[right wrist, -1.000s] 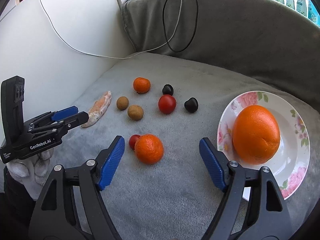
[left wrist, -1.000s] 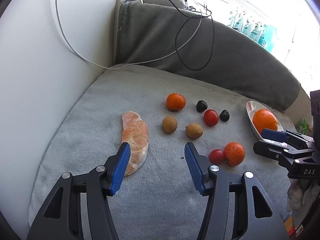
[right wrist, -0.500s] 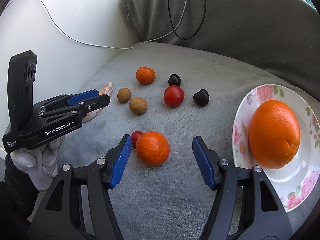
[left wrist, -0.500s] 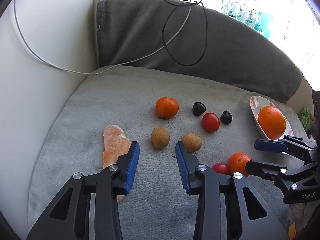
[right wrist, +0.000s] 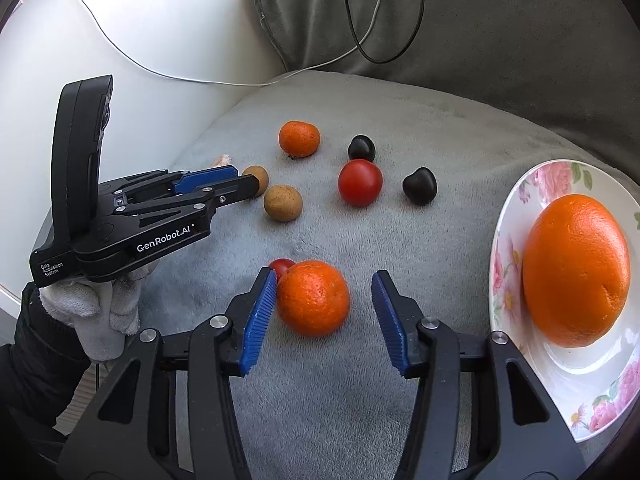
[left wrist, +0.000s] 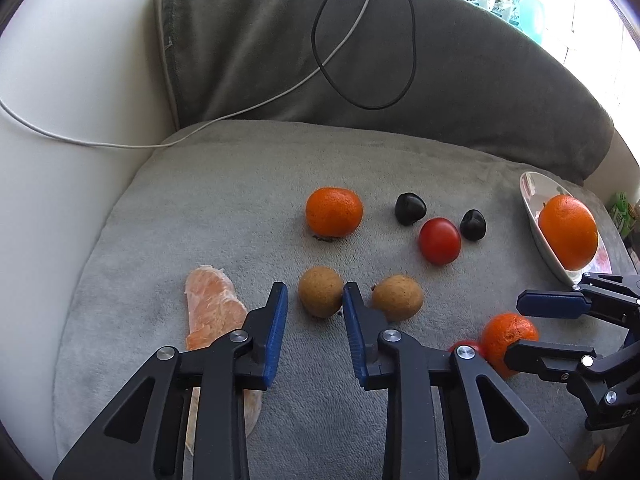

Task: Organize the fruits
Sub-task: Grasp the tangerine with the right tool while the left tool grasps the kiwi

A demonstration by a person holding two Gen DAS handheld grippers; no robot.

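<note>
My left gripper (left wrist: 314, 288) has closed around a small brown fruit (left wrist: 320, 296) at its fingertips; the pads sit at the fruit's sides. A second brown fruit (left wrist: 398, 298) lies just right of it, and a peeled citrus segment (left wrist: 214, 308) just left. My right gripper (right wrist: 324, 274) straddles a mandarin (right wrist: 313, 298) and its jaws are closing. The left pad is against the peel and the right pad stands clear. A small tomato (right wrist: 282, 266) touches that mandarin. A big orange (right wrist: 576, 270) rests on the flowered plate (right wrist: 516, 208).
Farther back on the grey cushion lie another mandarin (right wrist: 299, 139), a red tomato (right wrist: 360, 182) and two dark fruits (right wrist: 361, 148) (right wrist: 419, 186). Cables (left wrist: 360, 40) hang over the grey backrest. A white wall (left wrist: 60, 160) borders the left. A gloved hand (right wrist: 92, 312) holds the left gripper.
The left gripper slid right from the peeled segment to the brown fruit and its jaws narrowed. The right gripper came down over the near mandarin and its jaws narrowed too.
</note>
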